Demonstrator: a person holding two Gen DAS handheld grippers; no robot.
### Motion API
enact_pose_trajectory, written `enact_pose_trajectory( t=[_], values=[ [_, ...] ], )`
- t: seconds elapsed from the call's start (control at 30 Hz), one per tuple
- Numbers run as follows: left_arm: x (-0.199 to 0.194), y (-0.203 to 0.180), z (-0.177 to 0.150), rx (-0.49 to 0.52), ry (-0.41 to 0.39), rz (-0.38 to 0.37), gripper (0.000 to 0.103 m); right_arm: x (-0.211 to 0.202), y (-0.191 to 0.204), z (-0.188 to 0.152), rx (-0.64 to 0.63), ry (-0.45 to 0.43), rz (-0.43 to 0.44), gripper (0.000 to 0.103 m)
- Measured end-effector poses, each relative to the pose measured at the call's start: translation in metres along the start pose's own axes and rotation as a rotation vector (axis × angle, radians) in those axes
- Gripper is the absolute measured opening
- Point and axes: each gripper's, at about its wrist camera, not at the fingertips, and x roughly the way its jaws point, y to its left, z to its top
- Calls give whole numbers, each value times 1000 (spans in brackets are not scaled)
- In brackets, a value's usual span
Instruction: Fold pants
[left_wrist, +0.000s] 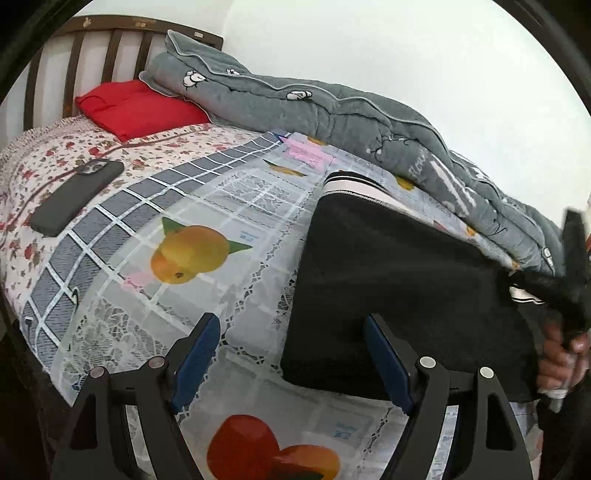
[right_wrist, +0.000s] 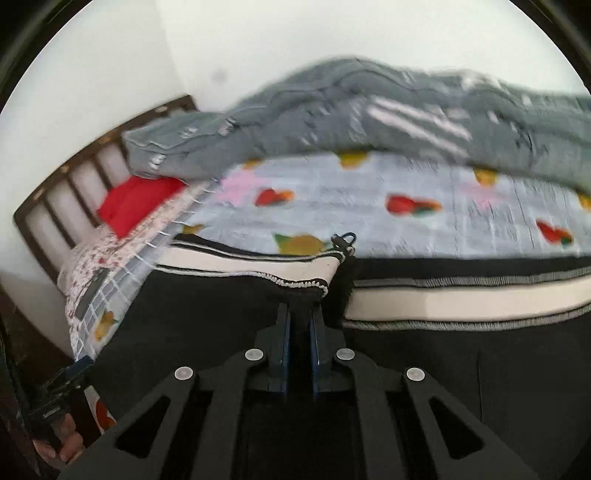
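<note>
Black pants (left_wrist: 399, 280) lie folded on the bed, their white-striped waistband (left_wrist: 354, 182) at the far end. My left gripper (left_wrist: 291, 321) hovers open over the pants' near left corner, with its right finger above the cloth and its left finger above the bedspread. In the right wrist view my right gripper (right_wrist: 300, 308) is shut on a fold of the black pants (right_wrist: 184, 314), just below the waistband (right_wrist: 258, 264). At the right edge of the left wrist view, a hand (left_wrist: 557, 358) holds that gripper and a flap of black cloth is lifted toward it.
A fruit-print cover (left_wrist: 192, 254) tops the bed. A dark phone (left_wrist: 77, 197) lies at the left, and a red pillow (left_wrist: 136, 107) sits by the slatted headboard (left_wrist: 92, 55). A grey quilt (left_wrist: 332, 110) is bunched along the wall side.
</note>
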Motion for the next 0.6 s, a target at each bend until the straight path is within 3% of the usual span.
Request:
enact_pose_trajectory(
  t=[0.13, 0.2, 0.27, 0.3, 0.37, 0.47, 0.6],
  values=[
    [1, -2, 4, -10, 8, 4, 79, 22, 10, -10, -75, 118, -82, 13],
    [0, -1, 4, -10, 7, 8, 79, -1, 14, -14, -65, 57, -108, 17],
    [3, 2, 3, -10, 29, 18, 79, -31, 19, -25, -46, -14, -90, 36],
    [6, 3, 1, -14, 51, 10, 79, -39, 23, -30, -54, -28, -77, 38],
    [12, 8, -6, -38, 93, -41, 79, -51, 31, -49, -88, -40, -58, 38],
    [8, 10, -9, -52, 75, -92, 79, -34, 38, -81, -158, 54, -86, 39],
    [10, 12, -1, -103, 80, -199, 79, -39, 26, -98, -68, 63, -28, 42]
  ],
)
